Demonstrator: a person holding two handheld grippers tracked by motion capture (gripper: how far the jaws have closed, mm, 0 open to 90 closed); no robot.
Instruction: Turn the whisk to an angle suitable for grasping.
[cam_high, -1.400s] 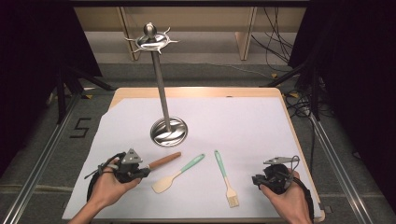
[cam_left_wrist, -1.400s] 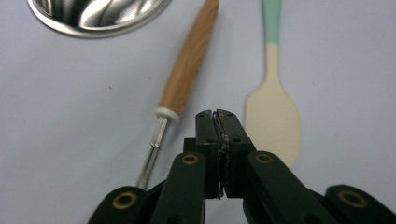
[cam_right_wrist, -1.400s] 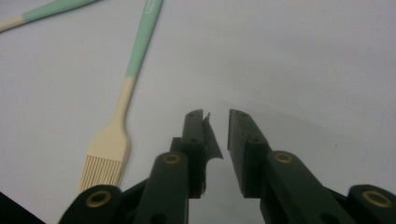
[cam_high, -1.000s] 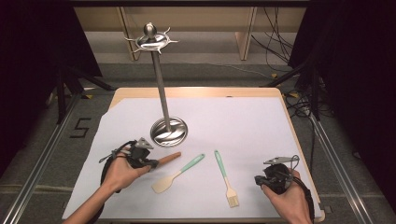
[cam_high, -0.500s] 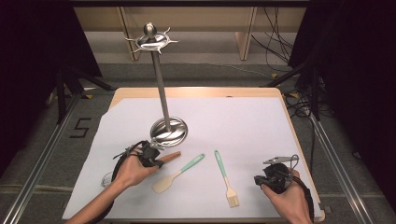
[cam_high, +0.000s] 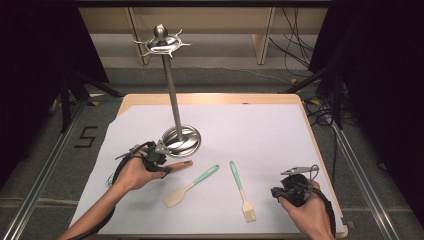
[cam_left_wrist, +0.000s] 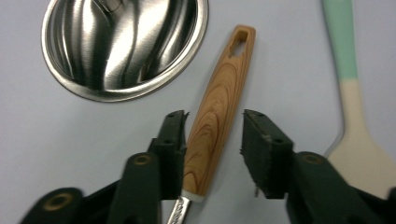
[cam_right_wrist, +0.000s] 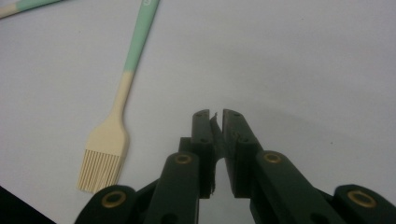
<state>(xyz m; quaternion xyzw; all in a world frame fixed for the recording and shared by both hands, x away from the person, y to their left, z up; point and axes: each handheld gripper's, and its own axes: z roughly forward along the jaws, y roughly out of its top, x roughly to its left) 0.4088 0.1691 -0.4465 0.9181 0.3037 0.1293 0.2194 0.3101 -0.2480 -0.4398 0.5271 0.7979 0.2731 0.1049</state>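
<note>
The left gripper (cam_left_wrist: 212, 140) has its jaws apart, straddling the wooden handle (cam_left_wrist: 217, 107) of a utensil lying flat on the desk (cam_high: 260, 130); they have just been opening, with the handle between them. One pad sits almost against the wood, the other stands clear of it, so nothing is clamped yet. My worry is that uneven gap: if the jaws close as they stand, the near pad may nudge the handle sideways and roll it, since it is rounded, smooth and varnished-looking, tapering to a flat end with a hanging slot. A slip could push it against the stand base (cam_left_wrist: 123, 46), a polished steel dish just beside its tip. The grip also sits low, near the metal neck, so the utensil may tip once lifted.

The right gripper (cam_right_wrist: 215, 135) rests with its jaws together on nothing, near the desk's edge.

Close by lie a spatula (cam_high: 192, 186) and a pastry brush (cam_high: 241, 189), both with mint-green handles and cream ends that look like matte silicone. The desk's white sheet is smooth and offers little friction. A slim steel pole (cam_high: 171, 95) rises from the base to a crown of hooks (cam_high: 161, 44).
</note>
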